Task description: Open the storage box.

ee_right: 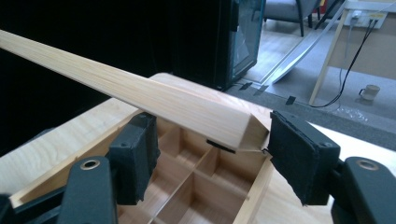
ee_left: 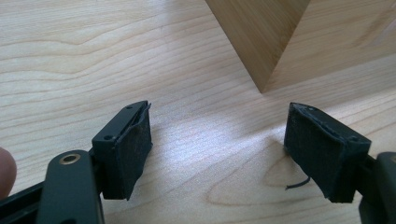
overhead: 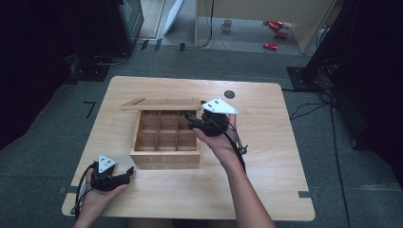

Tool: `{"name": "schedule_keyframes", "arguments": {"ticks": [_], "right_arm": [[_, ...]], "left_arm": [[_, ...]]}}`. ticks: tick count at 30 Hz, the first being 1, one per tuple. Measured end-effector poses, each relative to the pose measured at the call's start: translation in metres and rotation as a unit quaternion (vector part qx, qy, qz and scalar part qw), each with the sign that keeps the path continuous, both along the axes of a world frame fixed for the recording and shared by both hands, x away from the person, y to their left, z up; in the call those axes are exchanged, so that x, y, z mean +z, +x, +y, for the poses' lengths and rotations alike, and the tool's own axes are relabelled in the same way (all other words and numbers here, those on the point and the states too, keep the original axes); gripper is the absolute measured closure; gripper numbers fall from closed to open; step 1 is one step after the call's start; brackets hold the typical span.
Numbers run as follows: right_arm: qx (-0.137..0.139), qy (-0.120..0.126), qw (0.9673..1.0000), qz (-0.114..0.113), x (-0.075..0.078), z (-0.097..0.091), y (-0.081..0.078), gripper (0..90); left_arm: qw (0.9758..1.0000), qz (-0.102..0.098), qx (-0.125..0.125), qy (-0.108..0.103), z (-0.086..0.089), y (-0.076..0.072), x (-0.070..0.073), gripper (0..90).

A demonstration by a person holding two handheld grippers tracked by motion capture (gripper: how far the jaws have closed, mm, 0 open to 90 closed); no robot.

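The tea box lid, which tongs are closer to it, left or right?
Right. The right tongs sit at the lid corner, one pad touching it. The left tongs rest on the table near the tea box front corner.

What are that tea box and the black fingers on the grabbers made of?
The tea box looks like pale unpainted wood: grain lines run along its raised lid, and thin wooden dividers split the inside. The right gripper has black fingers faced with matte, slightly fuzzy padding, perhaps foam or rubber, on hard, likely plastic, backing.
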State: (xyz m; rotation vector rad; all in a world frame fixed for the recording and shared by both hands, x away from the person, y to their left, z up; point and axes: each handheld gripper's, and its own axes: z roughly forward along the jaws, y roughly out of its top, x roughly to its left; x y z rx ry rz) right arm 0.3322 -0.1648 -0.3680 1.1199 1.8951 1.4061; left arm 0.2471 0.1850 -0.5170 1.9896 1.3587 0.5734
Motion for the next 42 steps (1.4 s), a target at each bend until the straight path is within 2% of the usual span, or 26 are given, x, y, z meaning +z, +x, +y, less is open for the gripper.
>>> {"name": "schedule_keyframes", "arguments": {"ticks": [6,12,19,25,30,35,40,42], "right_arm": [[0.008,-0.001,0.9999,-0.012,0.003,-0.003,0.017,38.5],[0.013,0.002,0.9999,-0.006,-0.002,-0.006,0.035,40.5],[0.022,0.026,0.9994,0.013,-0.008,-0.012,0.055,42.2],[0.032,0.001,0.9993,0.017,-0.016,-0.012,0.073,42.7],[0.039,0.003,0.9991,0.017,-0.020,-0.010,0.083,42.8],[0.046,0.026,0.9984,0.020,-0.026,-0.013,0.094,43.2],[0.055,0.003,0.9981,0.026,-0.033,-0.011,0.105,43.8],[0.057,0.004,0.9980,0.026,-0.035,-0.011,0.108,44.4]], "left_arm": [[1.0000,0.000,0.000,-0.003,0.000,0.000,0.000,23.8],[1.0000,0.001,-0.001,-0.004,0.000,0.001,0.000,23.9],[1.0000,0.000,-0.002,-0.005,0.000,0.001,0.000,24.1],[1.0000,0.000,-0.003,-0.006,0.000,0.001,0.000,24.2],[1.0000,-0.001,-0.004,-0.007,0.000,0.001,0.000,24.2],[1.0000,-0.001,-0.004,-0.005,-0.001,0.001,0.000,24.5],[1.0000,-0.001,-0.003,-0.007,-0.001,0.002,0.000,24.5],[1.0000,0.000,-0.005,-0.004,-0.001,0.002,0.000,24.5]]}}
